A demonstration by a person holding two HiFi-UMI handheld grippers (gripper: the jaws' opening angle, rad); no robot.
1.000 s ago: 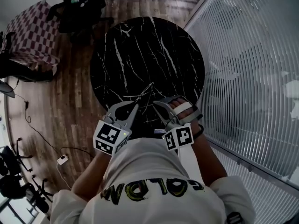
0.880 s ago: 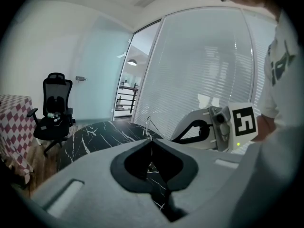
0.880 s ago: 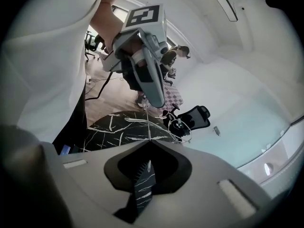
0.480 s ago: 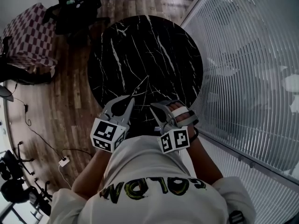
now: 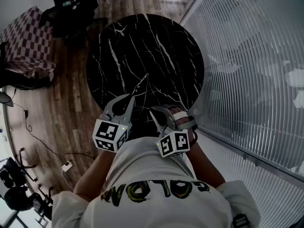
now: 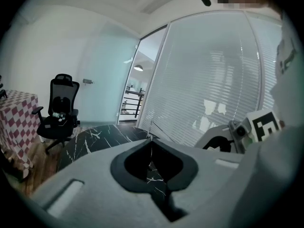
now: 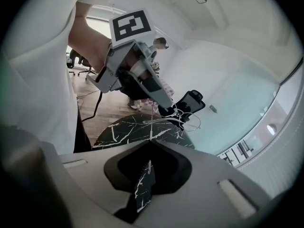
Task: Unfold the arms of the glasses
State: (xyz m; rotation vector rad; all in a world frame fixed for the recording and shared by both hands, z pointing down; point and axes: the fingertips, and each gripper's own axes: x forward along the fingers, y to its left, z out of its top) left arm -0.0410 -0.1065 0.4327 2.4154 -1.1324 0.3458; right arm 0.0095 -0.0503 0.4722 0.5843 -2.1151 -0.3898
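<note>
Thin wire-rimmed glasses (image 5: pixel 142 83) hang in the air over the near edge of the round black marble table (image 5: pixel 161 46). My left gripper (image 5: pixel 134 95) is shut on them, and they stick out beyond its tips. In the right gripper view the glasses (image 7: pixel 190 120) hang from the left gripper (image 7: pixel 167 111), one lens ring to the right and an arm reaching left. Their wire (image 6: pixel 152 129) rises just past the shut jaws in the left gripper view. My right gripper (image 5: pixel 152 111) is shut with nothing visibly held, a little right of and nearer than the glasses.
A wall of glass with slatted blinds (image 5: pixel 247 80) runs close along the table's right side. A black office chair (image 5: pixel 71 8) and a checked covered piece of furniture (image 5: pixel 28 32) stand on the wooden floor at the far left. A cable with a power strip (image 5: pixel 66 166) lies on the floor.
The right gripper has rolled about its own axis with its jaws kept shut. The left gripper keeps its hold, and the glasses now point farther out over the table.
</note>
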